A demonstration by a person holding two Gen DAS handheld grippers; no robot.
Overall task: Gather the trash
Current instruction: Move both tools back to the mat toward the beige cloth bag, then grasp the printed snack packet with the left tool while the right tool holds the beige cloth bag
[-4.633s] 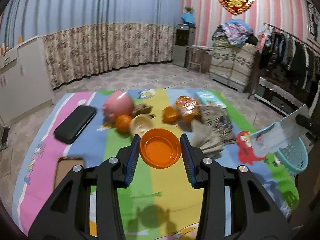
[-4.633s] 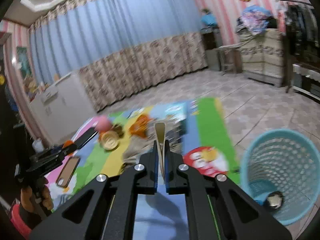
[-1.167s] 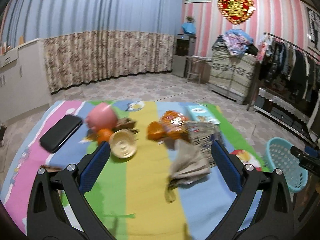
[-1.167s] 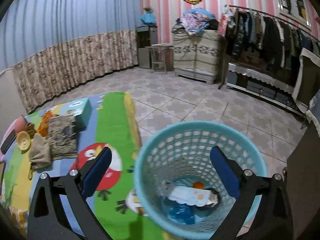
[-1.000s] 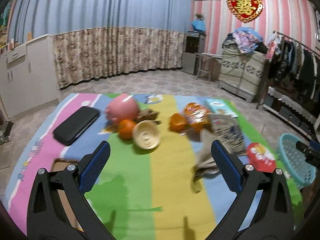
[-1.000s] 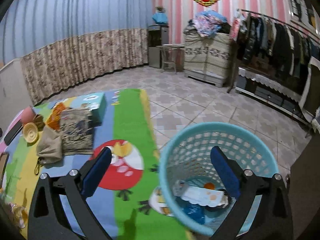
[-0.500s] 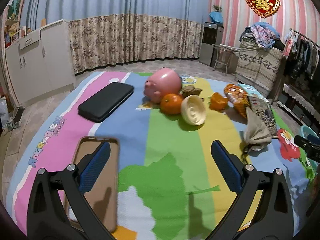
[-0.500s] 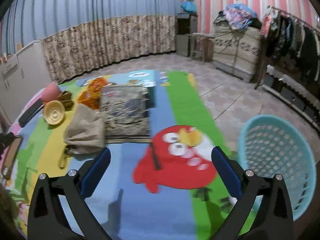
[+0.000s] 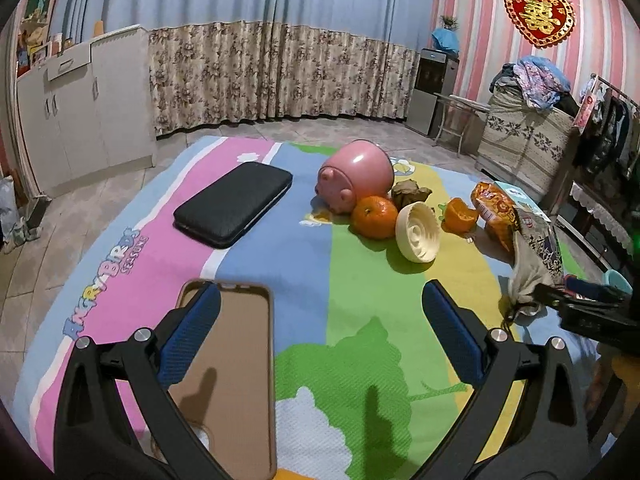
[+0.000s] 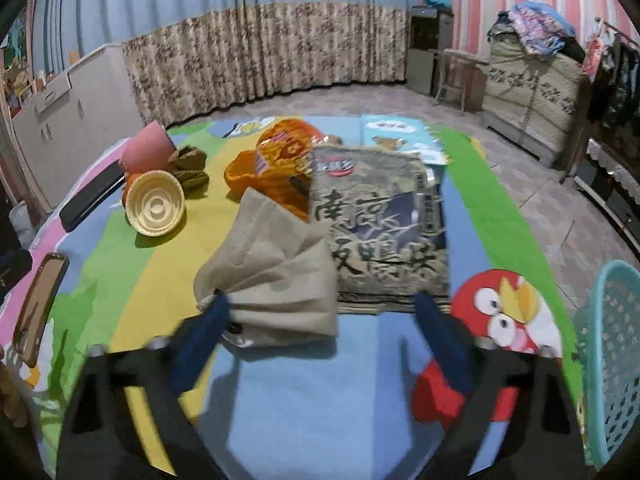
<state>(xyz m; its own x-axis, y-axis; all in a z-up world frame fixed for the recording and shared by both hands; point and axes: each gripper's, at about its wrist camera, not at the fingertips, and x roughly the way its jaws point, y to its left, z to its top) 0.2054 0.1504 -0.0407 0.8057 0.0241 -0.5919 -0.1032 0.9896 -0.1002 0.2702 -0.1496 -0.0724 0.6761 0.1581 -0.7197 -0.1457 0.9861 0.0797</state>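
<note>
Here, on the striped cartoon mat (image 9: 280, 248) spread over the tiled floor, one of each thing is lying: one black case (image 9: 234, 204), one brown phone (image 9: 230, 368), one pink piggy bank (image 9: 354, 178) tipped on its side, one whole orange (image 9: 374, 211), one piece of orange peel (image 9: 460, 215), one cream bowl (image 9: 418, 232) tilting on its edge with its ribbed underside facing the camera, one brown crumpled scrap (image 9: 410, 193), one orange snack bag (image 10: 286, 160), one grey printed packet (image 10: 380, 232), one beige cloth pouch (image 10: 276, 276) and one light blue book (image 10: 402, 138). The left gripper (image 9: 320, 338) is hovering wide apart over the green stripe with nothing between its fingers, its left finger showing in front of the phone. The right gripper (image 10: 320, 340) is closing, its blurred blue fingers flanking the near end of the pouch and packet without pressing on either as far as can be told. Only the right wrist view is showing the teal basket (image 10: 612, 360) at the mat's right edge, the red bird print (image 10: 500, 316) and the book in full; only the left wrist view is showing the whole orange clearly and the right gripper's black frame at its right border. The pouch is lying with its long axis running away from the right camera, gathered end nearest, overlapping the packet's left edge; the packet is lengthwise the same way.
</note>
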